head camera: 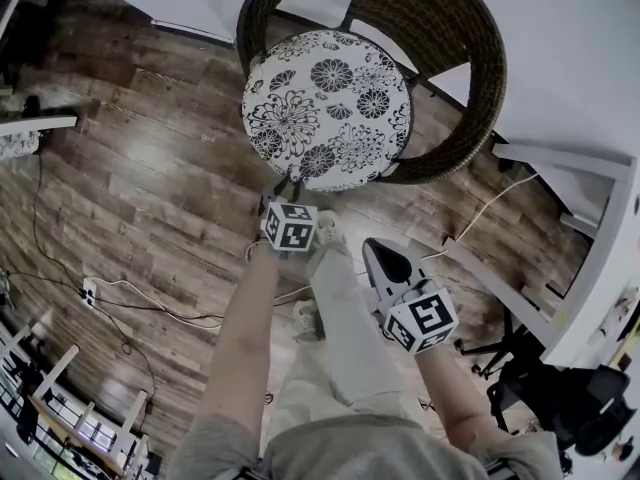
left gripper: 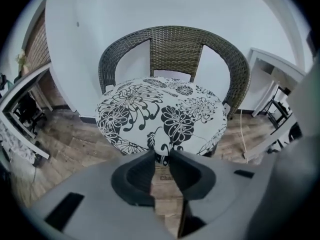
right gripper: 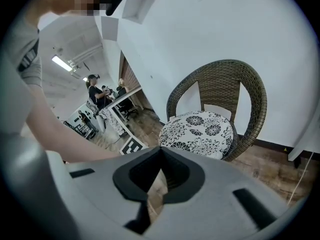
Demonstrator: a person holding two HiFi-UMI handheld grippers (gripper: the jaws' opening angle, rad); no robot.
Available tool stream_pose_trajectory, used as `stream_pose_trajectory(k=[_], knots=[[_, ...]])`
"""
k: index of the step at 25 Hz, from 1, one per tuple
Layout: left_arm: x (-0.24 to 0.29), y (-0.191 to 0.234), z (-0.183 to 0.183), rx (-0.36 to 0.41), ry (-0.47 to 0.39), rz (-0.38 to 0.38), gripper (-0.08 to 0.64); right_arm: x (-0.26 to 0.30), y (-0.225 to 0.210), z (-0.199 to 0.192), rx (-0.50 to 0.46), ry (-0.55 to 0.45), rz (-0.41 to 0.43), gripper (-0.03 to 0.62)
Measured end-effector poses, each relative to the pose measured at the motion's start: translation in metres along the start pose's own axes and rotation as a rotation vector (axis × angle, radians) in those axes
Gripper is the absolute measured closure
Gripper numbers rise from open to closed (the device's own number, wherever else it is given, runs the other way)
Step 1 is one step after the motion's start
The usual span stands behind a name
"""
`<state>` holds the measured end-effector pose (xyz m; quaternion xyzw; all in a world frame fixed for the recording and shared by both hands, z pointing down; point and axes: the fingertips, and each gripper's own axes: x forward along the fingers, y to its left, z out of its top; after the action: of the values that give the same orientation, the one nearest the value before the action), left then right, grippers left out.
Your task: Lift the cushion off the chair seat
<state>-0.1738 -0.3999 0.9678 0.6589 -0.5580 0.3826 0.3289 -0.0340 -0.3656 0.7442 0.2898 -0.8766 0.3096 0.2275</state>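
A round cushion [head camera: 325, 108] with a black-and-white flower print lies on the seat of a dark wicker chair [head camera: 470, 68] that stands against a white wall. My left gripper [head camera: 289, 188] reaches its front edge. In the left gripper view the cushion [left gripper: 160, 109] fills the middle, and its front rim sits pinched between the tips of the left gripper [left gripper: 161, 156]. My right gripper [head camera: 385, 251] hangs back and to the right, off the chair, with its tips together. The right gripper view has the right gripper [right gripper: 160, 150] shut and empty, the cushion [right gripper: 197, 131] well beyond it.
The floor is wood plank, with a power strip and white cables [head camera: 90, 290] at the left. A white desk frame [head camera: 560, 168] stands right of the chair, and a black office chair [head camera: 570, 398] sits at the lower right. A person [right gripper: 95, 96] stands far off by desks.
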Motion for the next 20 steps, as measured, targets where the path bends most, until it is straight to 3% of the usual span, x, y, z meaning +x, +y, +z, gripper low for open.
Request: stream_pose_trajectory(k=[4, 20], knots=[[-0.008, 0.000, 0.004, 0.031, 0.001, 0.001, 0.518, -0.003, 0.004, 0.006, -0.004, -0.010, -0.003, 0.588], [-0.092, -0.018, 0.046, 0.011, -0.087, -0.009, 0.529, -0.054, 0.050, 0.050, -0.046, -0.092, -0.008, 0.588]])
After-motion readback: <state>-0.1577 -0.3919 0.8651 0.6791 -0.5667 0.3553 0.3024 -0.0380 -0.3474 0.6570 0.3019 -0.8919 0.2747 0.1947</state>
